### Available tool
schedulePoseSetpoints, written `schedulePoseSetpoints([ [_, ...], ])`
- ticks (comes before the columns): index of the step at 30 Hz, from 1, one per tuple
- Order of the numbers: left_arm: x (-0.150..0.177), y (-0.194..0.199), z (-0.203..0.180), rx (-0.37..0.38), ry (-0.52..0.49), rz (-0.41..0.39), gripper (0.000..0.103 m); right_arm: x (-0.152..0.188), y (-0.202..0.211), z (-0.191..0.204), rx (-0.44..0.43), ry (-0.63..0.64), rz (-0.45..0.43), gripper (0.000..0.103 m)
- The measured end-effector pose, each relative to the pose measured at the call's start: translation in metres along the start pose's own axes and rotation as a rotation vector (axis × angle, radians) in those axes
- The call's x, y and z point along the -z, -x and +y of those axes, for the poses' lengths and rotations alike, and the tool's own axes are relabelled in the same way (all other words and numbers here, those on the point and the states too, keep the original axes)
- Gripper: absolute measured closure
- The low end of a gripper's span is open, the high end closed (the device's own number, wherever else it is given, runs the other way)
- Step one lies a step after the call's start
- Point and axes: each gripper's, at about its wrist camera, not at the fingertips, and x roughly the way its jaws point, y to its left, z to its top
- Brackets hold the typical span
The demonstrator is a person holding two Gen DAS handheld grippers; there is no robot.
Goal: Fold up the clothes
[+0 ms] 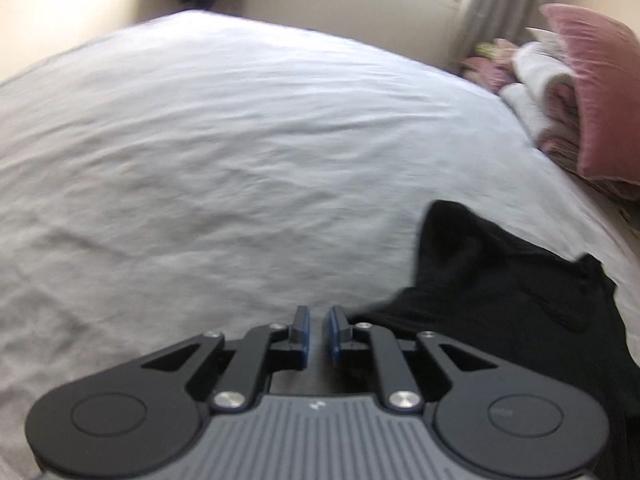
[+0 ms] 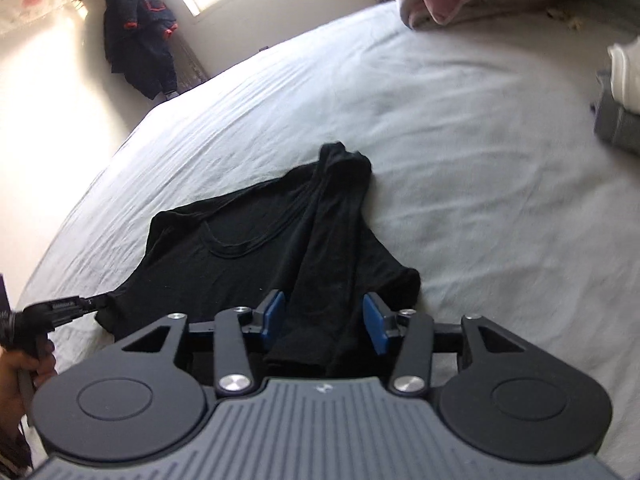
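Observation:
A black shirt (image 2: 224,264) lies spread on the white bed (image 2: 480,160), neckline up, with a long strip of it folded lengthwise over the middle. My right gripper (image 2: 324,316) is open, its blue pads on either side of that strip's near end. My left gripper (image 2: 94,302), held by a hand (image 2: 16,376), has its tips at the shirt's left corner, which is drawn to a point. In the left wrist view the left gripper (image 1: 318,320) shows only a narrow gap between its pads. There the shirt (image 1: 500,288) reaches in from the right to the right finger.
Pink and white pillows (image 1: 592,92) are piled at the bed's head. A stack of folded grey and white clothes (image 2: 624,100) sits at the right edge. A dark jacket (image 2: 140,40) hangs in the corner by the window. Bare sheet (image 1: 240,160) stretches to the left.

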Motion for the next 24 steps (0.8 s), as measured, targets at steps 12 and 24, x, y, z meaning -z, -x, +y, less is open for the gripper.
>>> schedulePoseSetpoints([
  [12,-0.001,0.002,-0.005,0.191,0.094,0.097,0.066,0.026,-0.043,0.039,0.135,0.28,0.085,0.09],
  [24,0.003,0.005,-0.017,0.125,0.024,0.102,0.066,-0.017,-0.016,-0.026,0.32,0.132,-0.07,0.097],
])
